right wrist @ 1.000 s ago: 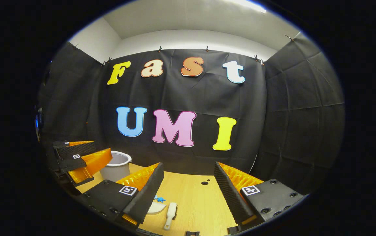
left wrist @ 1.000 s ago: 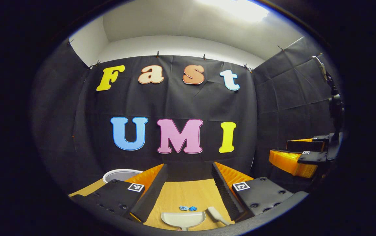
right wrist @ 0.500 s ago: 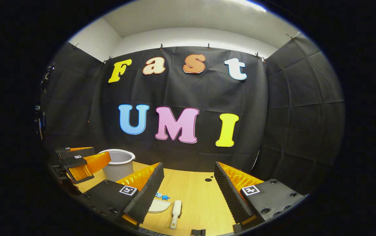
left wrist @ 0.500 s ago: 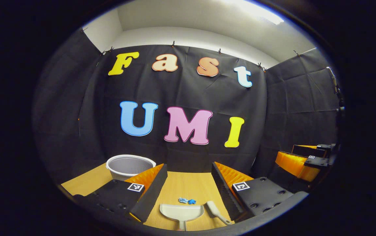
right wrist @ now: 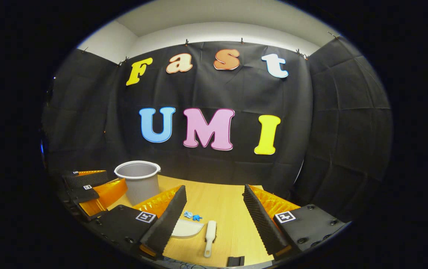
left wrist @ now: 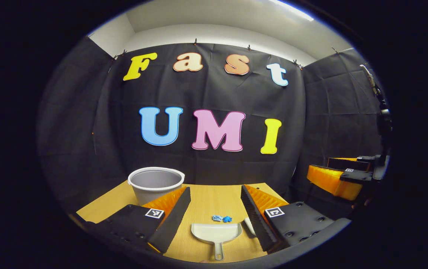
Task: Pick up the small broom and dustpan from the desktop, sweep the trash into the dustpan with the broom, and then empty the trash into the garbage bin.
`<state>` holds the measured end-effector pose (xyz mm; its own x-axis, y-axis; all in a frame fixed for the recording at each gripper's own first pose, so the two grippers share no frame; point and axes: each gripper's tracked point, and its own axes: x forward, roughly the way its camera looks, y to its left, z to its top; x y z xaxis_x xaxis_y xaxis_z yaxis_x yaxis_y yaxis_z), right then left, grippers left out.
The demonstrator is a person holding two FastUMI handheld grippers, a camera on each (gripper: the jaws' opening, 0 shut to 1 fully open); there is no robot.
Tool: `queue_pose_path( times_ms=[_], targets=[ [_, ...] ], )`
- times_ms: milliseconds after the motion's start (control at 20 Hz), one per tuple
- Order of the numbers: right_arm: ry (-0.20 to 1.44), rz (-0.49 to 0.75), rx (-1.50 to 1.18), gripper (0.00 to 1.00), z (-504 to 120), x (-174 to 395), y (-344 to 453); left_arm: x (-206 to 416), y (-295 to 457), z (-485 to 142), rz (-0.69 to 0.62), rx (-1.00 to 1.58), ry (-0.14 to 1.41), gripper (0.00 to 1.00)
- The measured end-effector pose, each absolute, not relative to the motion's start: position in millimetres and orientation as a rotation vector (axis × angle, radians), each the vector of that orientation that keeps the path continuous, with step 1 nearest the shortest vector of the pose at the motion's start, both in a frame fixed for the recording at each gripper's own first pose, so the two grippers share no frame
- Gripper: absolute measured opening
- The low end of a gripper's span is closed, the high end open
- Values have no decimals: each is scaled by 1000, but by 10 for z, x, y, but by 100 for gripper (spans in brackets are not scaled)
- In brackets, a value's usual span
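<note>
Between the spread fingers of the left hand-held gripper (left wrist: 214, 209), the dustpan (left wrist: 216, 232) lies on the table (left wrist: 98, 209), blue trash (left wrist: 222, 218) just beyond it, the broom (right wrist: 209, 236) beside. The bin (left wrist: 155, 184) stands at the far left edge. The right hand-held gripper (right wrist: 214, 209) gapes empty over bare wood. Both views have tilted down since a second ago.

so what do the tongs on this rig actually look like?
Both tongs, left and right, match: two black fingers with ridged black foam pads backed by orange ribbed plastic, black screwed mounting plates, and a small black-and-white square marker on each finger.
</note>
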<state>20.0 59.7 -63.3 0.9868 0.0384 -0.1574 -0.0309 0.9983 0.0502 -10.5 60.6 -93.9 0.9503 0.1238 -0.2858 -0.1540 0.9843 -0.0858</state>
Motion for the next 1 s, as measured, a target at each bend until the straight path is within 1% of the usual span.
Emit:
queue_pose_path(
  times_ms=[50,100,150,250,300,450,550,600,650,700,800,850,900,1000],
  targets=[
    [192,43,52,97,-734,240,610,-114,612,-1023,156,-120,296,81],
    [221,43,45,99,-843,296,603,-107,567,-1117,142,-140,315,81],
    [255,40,30,96,-947,350,593,-82,445,-1239,101,-145,350,80],
    [323,59,18,96,-1200,441,639,-49,387,-1535,68,-112,439,81],
    [354,73,27,100,-1319,486,686,-31,375,-1656,54,-108,478,81],
    [478,84,59,100,-1850,581,729,17,278,-2013,13,-146,594,81],
    [561,75,87,100,-2224,602,702,-70,167,-2341,-3,-156,758,81],
    [603,73,106,100,-2401,612,711,-83,110,-2408,-11,-163,798,82],
    [648,74,123,96,-2584,623,716,-76,106,-2578,-14,-160,854,83],
    [688,75,138,100,-2732,653,714,-88,104,-2671,-14,-158,899,83],
    [767,93,153,100,-2998,720,769,-161,50,-2900,-29,-127,1016,83],
    [801,108,155,100,-3120,721,795,-234,50,-2999,-16,-107,1082,83],
    [828,123,150,98,-3233,761,819,-218,39,-3070,-6,-106,1124,83],
    [864,141,154,98,-3409,842,817,-185,51,-3204,21,-131,1228,83]
  ],
)
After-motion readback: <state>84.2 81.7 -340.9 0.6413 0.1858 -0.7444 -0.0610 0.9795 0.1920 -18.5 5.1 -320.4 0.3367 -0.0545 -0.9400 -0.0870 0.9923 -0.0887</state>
